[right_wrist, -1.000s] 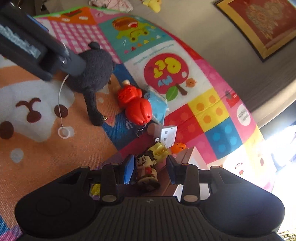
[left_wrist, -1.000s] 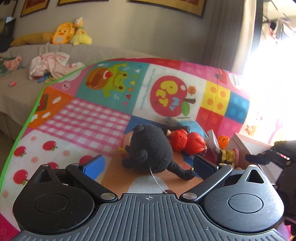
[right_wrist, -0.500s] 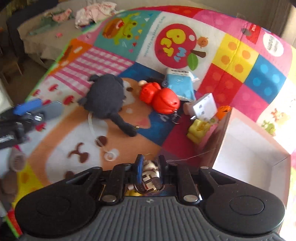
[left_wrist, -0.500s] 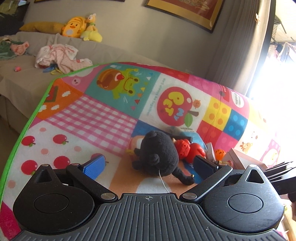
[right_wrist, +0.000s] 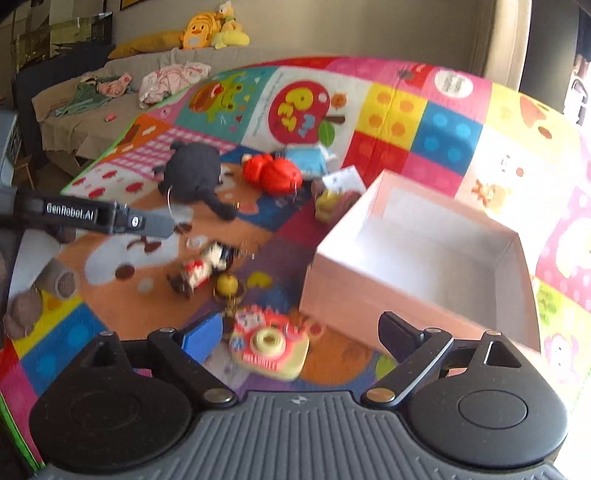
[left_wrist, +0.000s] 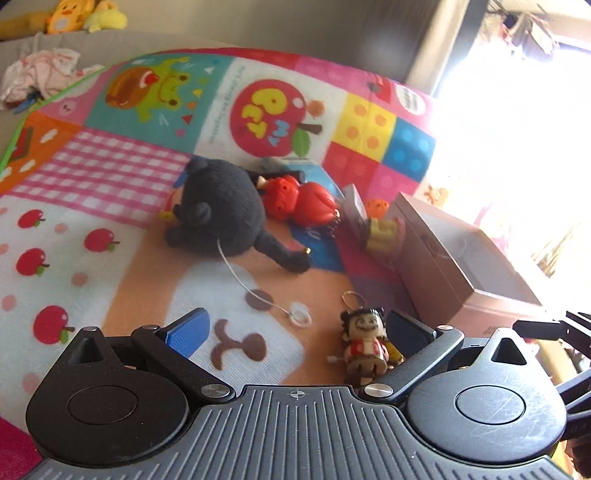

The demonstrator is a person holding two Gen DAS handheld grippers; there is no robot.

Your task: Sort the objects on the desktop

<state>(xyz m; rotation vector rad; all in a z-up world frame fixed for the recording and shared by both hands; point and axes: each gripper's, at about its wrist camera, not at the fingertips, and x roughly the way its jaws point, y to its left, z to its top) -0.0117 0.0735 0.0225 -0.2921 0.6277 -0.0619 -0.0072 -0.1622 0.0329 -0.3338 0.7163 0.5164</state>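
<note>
Right gripper point(right_wrist: 301, 330) spreading wider, jaws opening with nothing pinched, poised over a toy camera point(right_wrist: 268, 345) in pink and yellow lying on the play mat point(right_wrist: 454, 125). Just beyond the blue pad: a small yellow ball charm point(right_wrist: 227, 283), then a grinning figurine keychain point(right_wrist: 201, 268) lying on its side, loose on the mat. To the right, touching none of these, an open pink box point(right_wrist: 424, 254) with a white inside, nothing seen in it. Farther off: a black plush toy point(right_wrist: 192, 173) with a thin cord, a red plastic toy point(right_wrist: 273, 173), a light blue packet point(right_wrist: 306, 157), a white card point(right_wrist: 343, 179) and a yellow toy point(right_wrist: 327, 201) clustered near the box's far corner. Left gripper point(left_wrist: 295, 328) spread too, jaws wide and empty, hovering low with the same figurine keychain point(left_wrist: 365, 347) close against the inner side of its dark finger; contact cannot be told. Ahead of it the cord's ring point(left_wrist: 300, 316), the black plush toy point(left_wrist: 221, 210), the red plastic toy point(left_wrist: 299, 203) and the pink box point(left_wrist: 443, 266). Beyond the mat, a couch point(right_wrist: 74, 122) with crumpled clothes and yellow duck plushes point(right_wrist: 210, 31).
</note>
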